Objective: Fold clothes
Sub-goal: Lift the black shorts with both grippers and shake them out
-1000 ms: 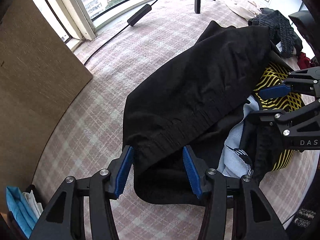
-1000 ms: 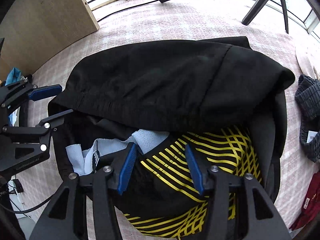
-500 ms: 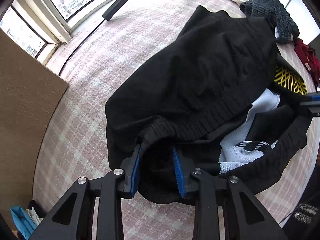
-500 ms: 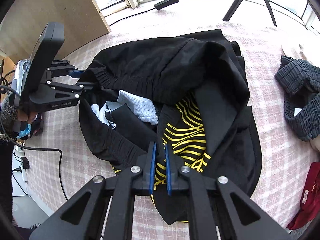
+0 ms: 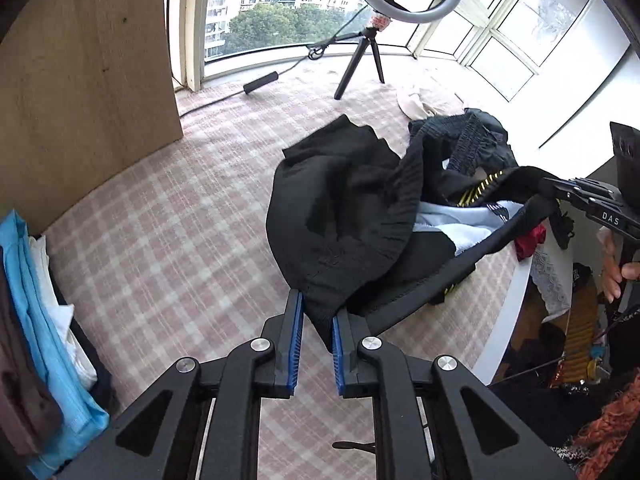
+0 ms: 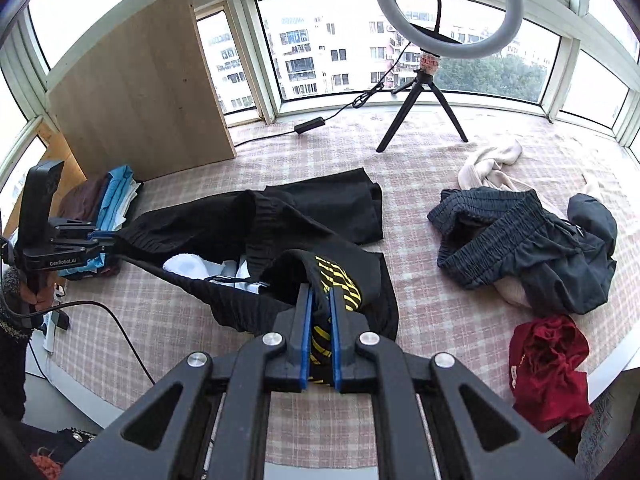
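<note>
Black garment (image 6: 224, 220) hanging stretched above near edge of plaid surface (image 6: 440, 168); left gripper (image 5: 316, 320), right gripper (image 6: 320, 312) both clamping waistband. Lifting/spreading step; next likely needing flat lay-down.

The black garment (image 6: 320, 216) with yellow lattice print and a white lining hangs stretched by its ribbed hem between two grips above the checked bed's (image 6: 440, 168) front edge, its far part resting flat toward the middle.

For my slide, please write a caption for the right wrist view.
Both tools, right tool and left tool, hold the black garment above the checked cloth.
</note>
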Motion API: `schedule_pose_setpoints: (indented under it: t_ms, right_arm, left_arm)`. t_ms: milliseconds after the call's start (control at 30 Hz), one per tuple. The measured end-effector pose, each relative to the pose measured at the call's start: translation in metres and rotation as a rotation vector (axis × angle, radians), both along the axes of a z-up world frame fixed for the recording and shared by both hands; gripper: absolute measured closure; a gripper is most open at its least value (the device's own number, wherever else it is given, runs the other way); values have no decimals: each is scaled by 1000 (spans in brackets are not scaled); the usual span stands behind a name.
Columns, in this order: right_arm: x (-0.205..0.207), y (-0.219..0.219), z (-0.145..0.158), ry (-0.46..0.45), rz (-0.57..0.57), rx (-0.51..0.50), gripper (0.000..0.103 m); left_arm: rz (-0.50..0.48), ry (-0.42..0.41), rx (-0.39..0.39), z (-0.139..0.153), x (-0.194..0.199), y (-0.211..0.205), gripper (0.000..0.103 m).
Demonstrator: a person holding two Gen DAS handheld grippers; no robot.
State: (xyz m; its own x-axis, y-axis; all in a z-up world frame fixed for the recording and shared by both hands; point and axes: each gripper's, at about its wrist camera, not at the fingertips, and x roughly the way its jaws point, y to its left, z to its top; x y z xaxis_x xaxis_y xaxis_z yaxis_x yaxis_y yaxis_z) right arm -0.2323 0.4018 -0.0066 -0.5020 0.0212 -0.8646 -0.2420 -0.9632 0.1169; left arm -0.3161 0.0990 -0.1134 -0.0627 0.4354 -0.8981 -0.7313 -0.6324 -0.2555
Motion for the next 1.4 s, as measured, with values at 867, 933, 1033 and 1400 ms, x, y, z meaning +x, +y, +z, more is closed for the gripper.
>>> schedule_pose_setpoints:
  t_ms: [867,933,1033,1400]
  right_arm:
    - [33,-32,-137,-291,111,133,55]
    - [34,-23,-144,-302,104,100,59]
    - [39,-4,-144,-301,58,44,88]
    - [3,45,104,162,-17,151,96]
  left_arm:
    - [-265,143,-279,-102,50,78,94]
    - [-217,106,-241,-94,34,71,97]
    - [-121,83,-166,-68,9,50,98]
    - [202,371,182,175,-61,-10,99]
